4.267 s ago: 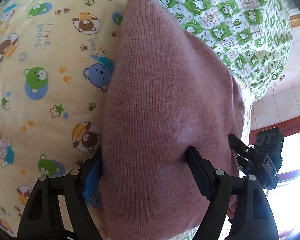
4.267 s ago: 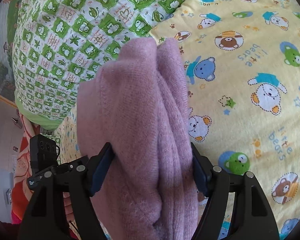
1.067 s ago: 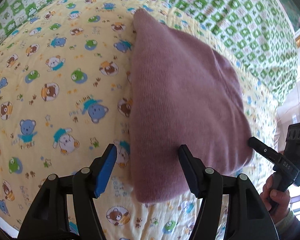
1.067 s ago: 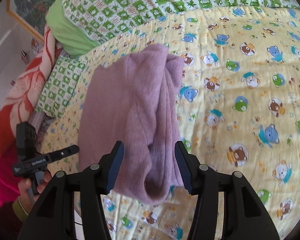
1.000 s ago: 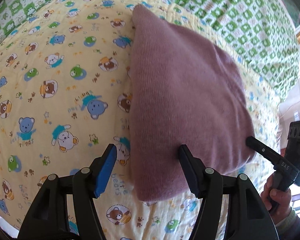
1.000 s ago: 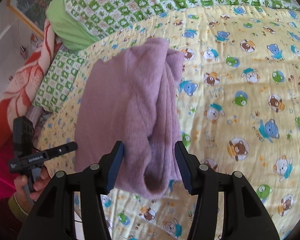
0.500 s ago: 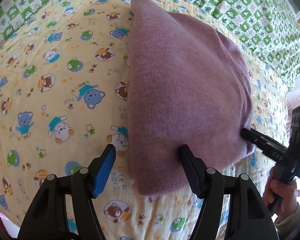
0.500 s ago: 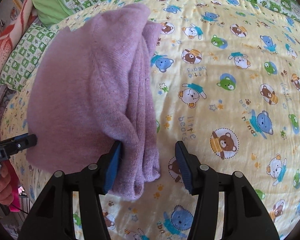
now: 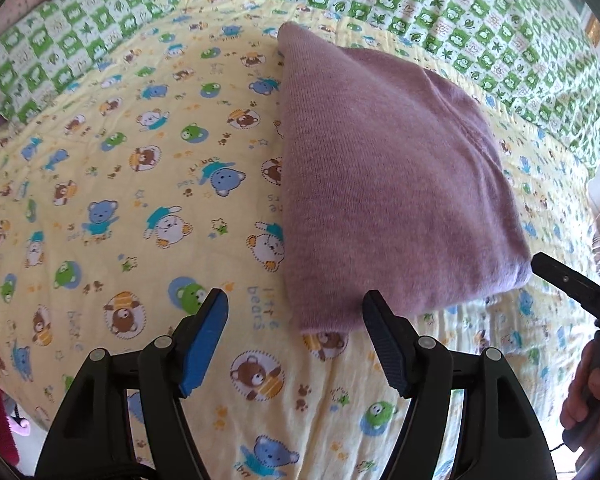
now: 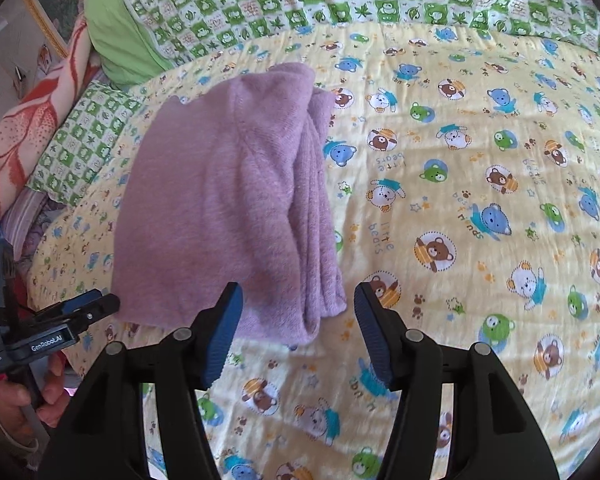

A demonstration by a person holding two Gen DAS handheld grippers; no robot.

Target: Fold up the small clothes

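folded pink sweater (image 9: 388, 184) flat on bear-print quilt (image 9: 120, 200) | left gripper (image 9: 296, 312) released | right gripper (image 10: 298, 304) released

The yellow bedsheet (image 10: 480, 120) is printed all over with cartoon bears and the repeated words "little bears" and "best friends". In the right wrist view, the left tongs (image 10: 100, 306) carry a white label reading "GenRobot.AI". In the left wrist view, the right tongs (image 9: 556, 276) show the letters "DAS".
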